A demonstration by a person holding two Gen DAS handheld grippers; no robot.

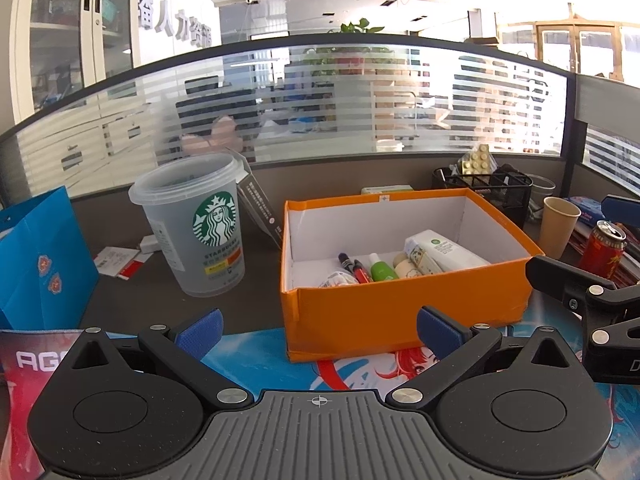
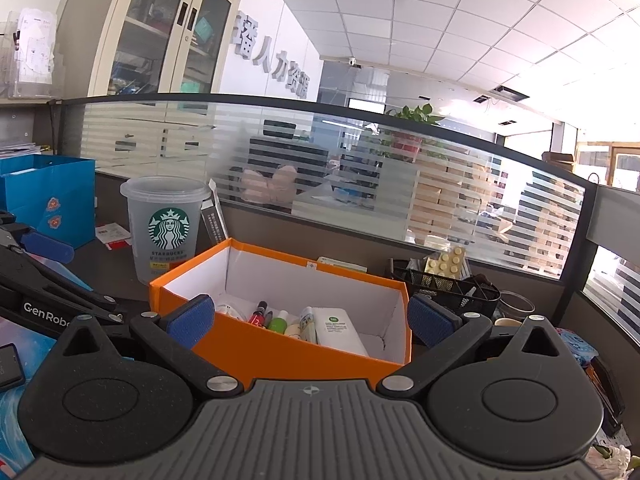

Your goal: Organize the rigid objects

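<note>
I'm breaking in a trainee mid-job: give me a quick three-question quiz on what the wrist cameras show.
1. True or false: the left gripper holds an item.
2. The green-and-white bottle lies: A) in the Starbucks cup, B) in the orange box, C) on the desk.
3. Which container in view stands left of the orange box?

Key: 1 false, both grippers (right gripper) are open and empty; 2 B; 3 the Starbucks cup.

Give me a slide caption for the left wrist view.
Open left gripper faces an orange box of small items, beside a Starbucks cup.
</note>
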